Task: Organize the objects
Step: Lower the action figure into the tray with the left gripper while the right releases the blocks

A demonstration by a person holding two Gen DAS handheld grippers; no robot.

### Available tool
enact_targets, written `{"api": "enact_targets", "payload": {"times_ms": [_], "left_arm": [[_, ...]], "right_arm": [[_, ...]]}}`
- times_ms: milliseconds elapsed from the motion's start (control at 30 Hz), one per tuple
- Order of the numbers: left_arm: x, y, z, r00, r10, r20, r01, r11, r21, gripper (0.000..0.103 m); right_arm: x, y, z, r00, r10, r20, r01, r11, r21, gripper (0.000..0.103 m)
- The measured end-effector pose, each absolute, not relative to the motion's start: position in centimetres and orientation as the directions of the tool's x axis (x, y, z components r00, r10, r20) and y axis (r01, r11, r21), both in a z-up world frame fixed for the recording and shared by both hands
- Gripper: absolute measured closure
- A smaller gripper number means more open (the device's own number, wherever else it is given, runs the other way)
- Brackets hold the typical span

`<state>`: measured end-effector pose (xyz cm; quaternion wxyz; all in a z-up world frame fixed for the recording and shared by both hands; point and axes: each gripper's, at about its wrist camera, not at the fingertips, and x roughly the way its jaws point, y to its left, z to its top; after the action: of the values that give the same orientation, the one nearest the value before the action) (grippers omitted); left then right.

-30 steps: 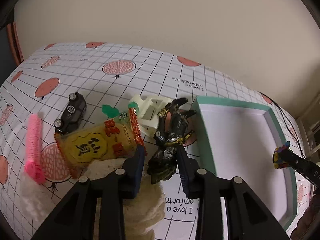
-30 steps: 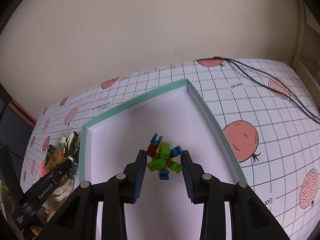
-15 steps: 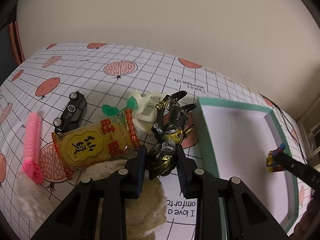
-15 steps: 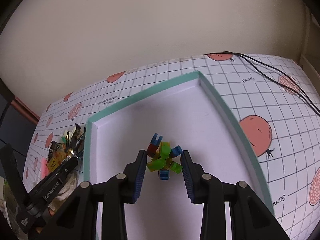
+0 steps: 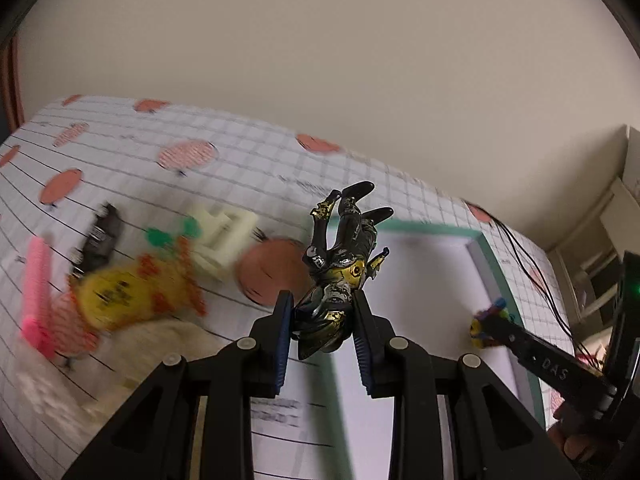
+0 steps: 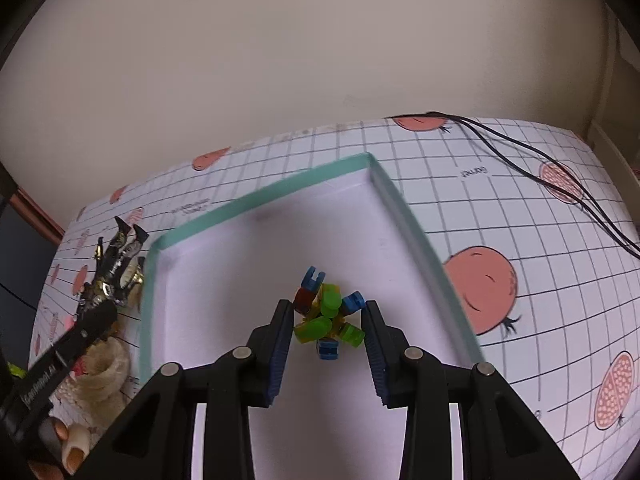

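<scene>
A big table with a white cloth (image 6: 520, 208) with grid lines and pink fruit pictures fills both views. A wide white tray with a green rim (image 6: 256, 204) lies flat on it. Two black wires (image 6: 540, 160) run over the cloth near its far right corner.

Left of the tray sit a yellow snack bag (image 5: 120, 292), a cream woolly thing (image 6: 104, 364), a pink comb (image 5: 36, 292), a white plastic piece (image 5: 224, 236) and a small black toy car (image 5: 100, 236). They look blurry.

The left gripper (image 5: 322, 322) squeezes a black and gold toy figure (image 5: 340, 264), lifted up by the tray's left rim, feet pointing away.

The right gripper (image 6: 326, 322) squeezes a little toy of bright blocks (image 6: 326, 316) over the middle of the tray.
</scene>
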<state>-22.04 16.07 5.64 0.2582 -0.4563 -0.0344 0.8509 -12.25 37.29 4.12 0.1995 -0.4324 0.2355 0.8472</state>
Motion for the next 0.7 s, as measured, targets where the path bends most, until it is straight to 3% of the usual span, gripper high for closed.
{"api": "enact_targets", "payload": {"times_ms": [700], "left_arm": [[-20.5,19.8,3.6,-0.355,0.461,-0.814,-0.457,-0.844,-0.279,0.073]], "right_arm": [[-12.4,37.3,4.0,-0.516,0.148,-0.843,-0.535,-0.824,0.183,0.064]]}}
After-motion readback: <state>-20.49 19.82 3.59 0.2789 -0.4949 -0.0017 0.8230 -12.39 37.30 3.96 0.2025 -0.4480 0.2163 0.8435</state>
